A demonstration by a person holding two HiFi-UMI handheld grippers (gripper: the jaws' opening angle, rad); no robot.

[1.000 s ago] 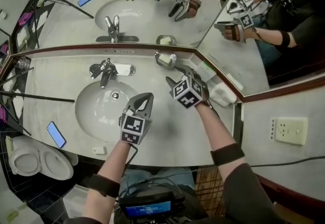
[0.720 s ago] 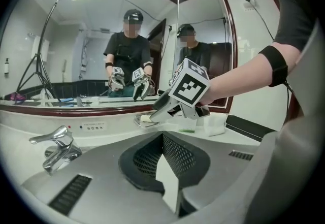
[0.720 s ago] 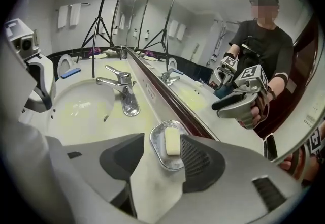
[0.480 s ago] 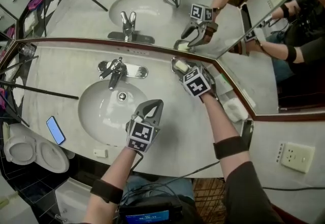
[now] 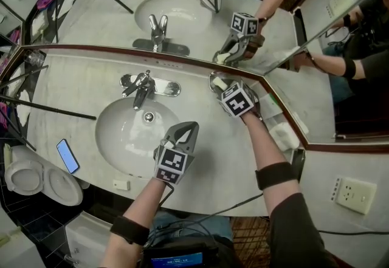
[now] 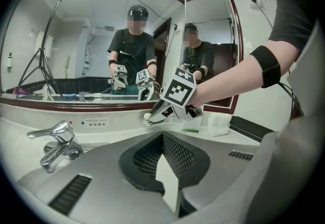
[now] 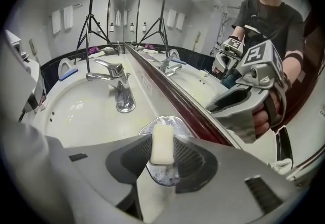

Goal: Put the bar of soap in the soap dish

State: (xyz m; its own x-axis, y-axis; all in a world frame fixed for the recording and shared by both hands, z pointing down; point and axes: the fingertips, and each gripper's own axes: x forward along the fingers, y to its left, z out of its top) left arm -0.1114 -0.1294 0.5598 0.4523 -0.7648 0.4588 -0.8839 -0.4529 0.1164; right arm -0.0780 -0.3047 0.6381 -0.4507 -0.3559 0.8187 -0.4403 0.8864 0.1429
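nearest, the left gripper (image 5: 187, 130) hangs over the bench (image 5: 209, 160) beside the basin (image 5: 121, 133), fingers pressed together, empty. farther back, by the mirror (image 5: 182, 24), the fingers of the right gripper (image 5: 219, 83) have just been closing and now pinch the bar of soap (image 7: 162, 144) in the soap dish (image 7: 147, 127).

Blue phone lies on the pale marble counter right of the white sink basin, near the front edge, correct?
No: the blue phone lies on the pale marble counter left of the white sink basin, near the front edge, as the head view shows.
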